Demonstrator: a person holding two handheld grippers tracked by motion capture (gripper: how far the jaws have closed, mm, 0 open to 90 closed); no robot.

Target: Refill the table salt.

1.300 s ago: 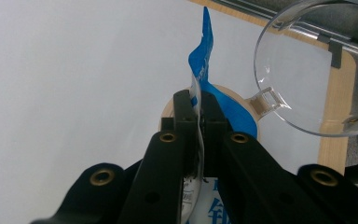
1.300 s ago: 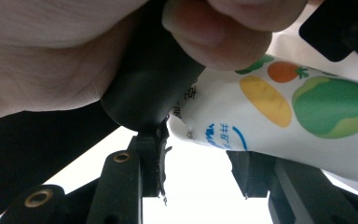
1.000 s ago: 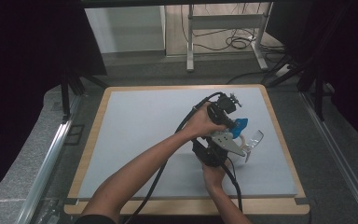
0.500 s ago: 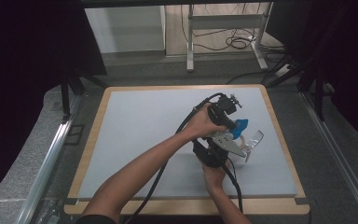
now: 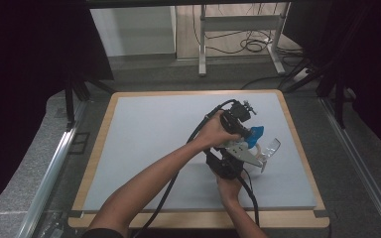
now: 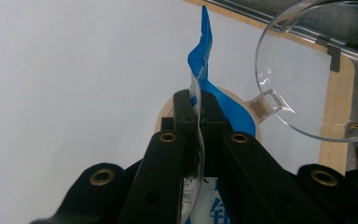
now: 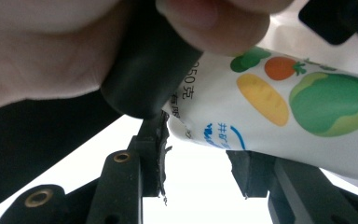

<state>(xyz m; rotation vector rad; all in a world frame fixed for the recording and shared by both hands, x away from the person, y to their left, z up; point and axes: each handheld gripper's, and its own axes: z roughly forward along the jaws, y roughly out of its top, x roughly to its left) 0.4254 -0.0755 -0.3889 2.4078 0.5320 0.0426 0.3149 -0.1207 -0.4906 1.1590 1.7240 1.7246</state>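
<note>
Fingers point(image 6: 186, 112) of left gripper point(image 5: 241, 130) pinching blue pouch point(image 6: 214, 100) by its top edge, long axis running down toward right gripper point(image 5: 230, 166), half-spread around white lower end point(image 7: 279, 102).

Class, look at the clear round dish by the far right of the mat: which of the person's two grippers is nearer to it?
Left. The left gripper, clamped on the blue and white pouch, sits just beside the clear dish. The right gripper is farther back, towards the person.

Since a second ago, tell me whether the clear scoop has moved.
No. The clear scoop sits at the same spot beside the table's right wooden edge.
</note>
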